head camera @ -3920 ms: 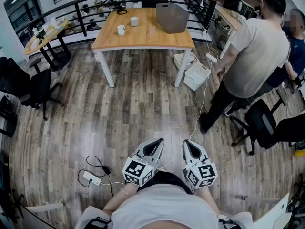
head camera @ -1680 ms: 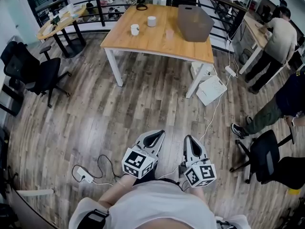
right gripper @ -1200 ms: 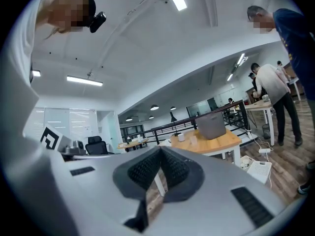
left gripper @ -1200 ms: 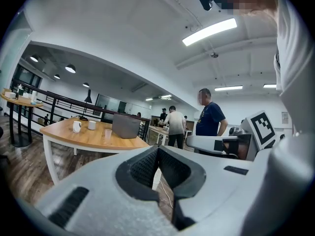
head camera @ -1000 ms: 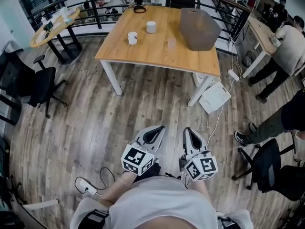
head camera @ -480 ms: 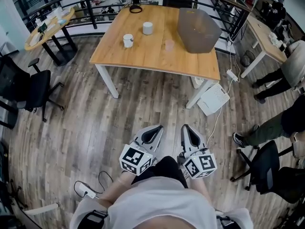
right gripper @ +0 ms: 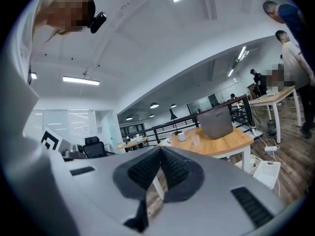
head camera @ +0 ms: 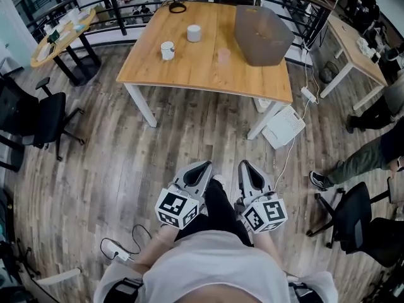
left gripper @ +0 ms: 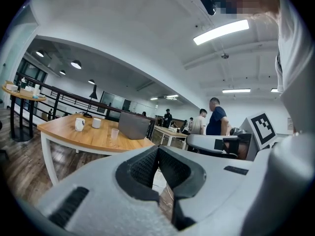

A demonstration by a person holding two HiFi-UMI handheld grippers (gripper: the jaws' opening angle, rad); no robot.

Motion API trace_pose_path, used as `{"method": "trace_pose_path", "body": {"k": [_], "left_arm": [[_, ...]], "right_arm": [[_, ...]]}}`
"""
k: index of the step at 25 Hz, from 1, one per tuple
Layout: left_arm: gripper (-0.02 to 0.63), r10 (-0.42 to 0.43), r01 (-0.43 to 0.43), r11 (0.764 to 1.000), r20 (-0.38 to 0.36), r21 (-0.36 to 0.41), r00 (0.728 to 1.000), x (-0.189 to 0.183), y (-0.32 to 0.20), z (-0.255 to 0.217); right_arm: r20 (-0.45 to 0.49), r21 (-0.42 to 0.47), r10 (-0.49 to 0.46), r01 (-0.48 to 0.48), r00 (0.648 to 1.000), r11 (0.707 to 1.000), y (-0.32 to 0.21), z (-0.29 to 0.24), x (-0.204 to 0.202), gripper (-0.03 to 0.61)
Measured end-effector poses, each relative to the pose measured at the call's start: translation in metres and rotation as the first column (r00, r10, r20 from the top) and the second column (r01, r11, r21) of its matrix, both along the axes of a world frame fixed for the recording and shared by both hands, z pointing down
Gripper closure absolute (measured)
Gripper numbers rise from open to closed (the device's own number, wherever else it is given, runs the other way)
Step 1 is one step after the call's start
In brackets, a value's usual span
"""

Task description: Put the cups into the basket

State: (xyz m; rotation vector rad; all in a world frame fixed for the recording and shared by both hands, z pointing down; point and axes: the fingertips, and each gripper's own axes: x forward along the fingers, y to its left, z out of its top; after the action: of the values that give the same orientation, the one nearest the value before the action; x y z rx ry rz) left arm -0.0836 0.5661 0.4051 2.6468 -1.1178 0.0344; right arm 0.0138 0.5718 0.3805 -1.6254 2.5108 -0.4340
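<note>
Far ahead stands a wooden table [head camera: 208, 74]. On it are a white mug [head camera: 167, 50], a white cup [head camera: 194, 33], a clear cup [head camera: 223, 56] and a grey basket [head camera: 262, 27]. My left gripper [head camera: 201, 168] and right gripper [head camera: 245, 166] are held side by side over the floor, well short of the table, both shut and empty. In the left gripper view the gripper [left gripper: 158, 149] points at the mug [left gripper: 79, 124], the clear cup [left gripper: 114, 134] and the basket [left gripper: 134, 125]. In the right gripper view the gripper [right gripper: 160, 149] points toward the basket [right gripper: 215, 122] and white cup [right gripper: 182, 136].
A white box [head camera: 284, 126] and cables lie on the floor by the table's right leg. Black office chairs [head camera: 38, 115] stand at the left and at the right [head camera: 353, 223]. A person's leg [head camera: 344, 166] is at the right. A power strip [head camera: 115, 252] lies near my feet. A railing [head camera: 113, 5] runs behind the table.
The table with cups and basket has come nearer as I walked forward. Both grippers stay shut and side by side. The people at the right have shifted out toward the edge.
</note>
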Motion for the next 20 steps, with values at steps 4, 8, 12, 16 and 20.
{"method": "trace_pose_path", "body": {"k": [4, 8, 12, 16, 20], "left_arm": [[0.607, -0.009, 0.009, 1.000, 0.005, 0.001, 1.000, -0.002, -0.012, 0.002], [0.607, -0.014, 0.014, 1.000, 0.009, -0.001, 1.000, 0.002, -0.029, 0.006], [0.609, -0.019, 0.019, 1.000, 0.002, 0.001, 1.000, 0.008, -0.055, 0.006], [0.607, -0.032, 0.032, 1.000, -0.012, 0.001, 0.999, 0.017, -0.093, 0.006], [0.607, -0.034, 0.034, 0.999, -0.013, -0.011, 0.999, 0.027, -0.133, 0.009]], "right_arm": [[-0.018, 0.005, 0.011, -0.011, 1.000, 1.000, -0.009, 0.001, 0.007, 0.566], [-0.026, 0.021, 0.022, -0.022, 0.999, 1.000, -0.027, 0.003, 0.016, 0.566], [-0.060, 0.037, 0.008, -0.006, 0.998, 0.999, -0.057, 0.002, 0.021, 0.566], [-0.079, 0.038, 0.031, -0.028, 0.996, 0.999, -0.095, 0.005, 0.033, 0.566], [-0.076, 0.025, 0.028, -0.026, 0.997, 0.999, -0.134, 0.009, 0.043, 0.566]]}}
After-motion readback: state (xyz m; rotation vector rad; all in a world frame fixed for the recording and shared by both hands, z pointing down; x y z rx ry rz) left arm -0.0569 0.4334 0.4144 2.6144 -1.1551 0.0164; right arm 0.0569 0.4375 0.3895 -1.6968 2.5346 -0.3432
